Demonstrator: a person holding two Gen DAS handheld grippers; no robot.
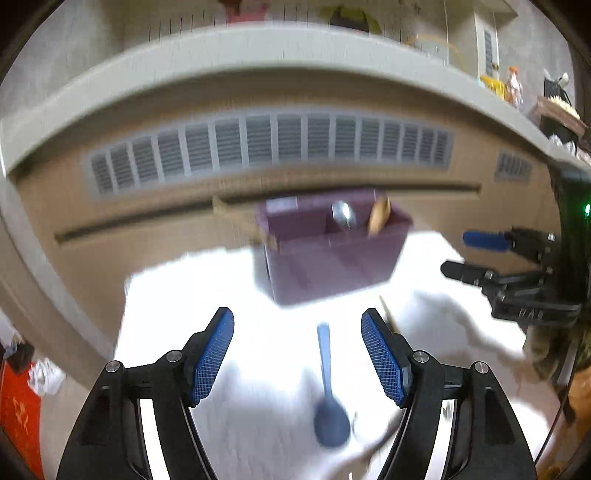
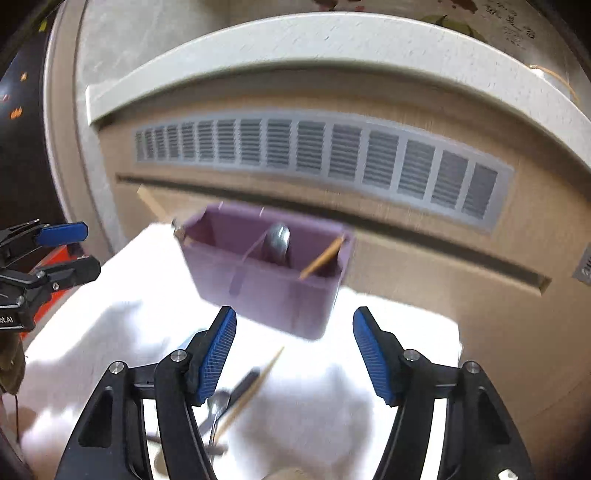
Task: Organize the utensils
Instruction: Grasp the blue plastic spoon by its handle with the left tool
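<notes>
Purple organizer [image 2: 266,280] holds metal spoon [image 2: 277,242] and wooden utensil [image 2: 321,257].

Purple divided caddy [image 1: 332,258] holding metal spoon [image 1: 343,216] and wooden utensil [image 1: 379,216], blue spoon [image 1: 328,391] flat before it

Left gripper [image 2: 51,254] body: white lettering at the frame edge of the right wrist view — only "AI" legible, with a cut-off character before it.
Right gripper [image 1: 480,254] body: embossed lettering on its black frame in the left wrist view — too blurred to read.
Red mat [image 1: 18,417], low to the left of the left gripper: gold characters, illegible.
Wall [image 2: 513,26], far above and right of the right gripper: dark handwritten marks — not readable.
Purple organizer [image 1: 328,258]: pale label patch, no text legible.
</notes>
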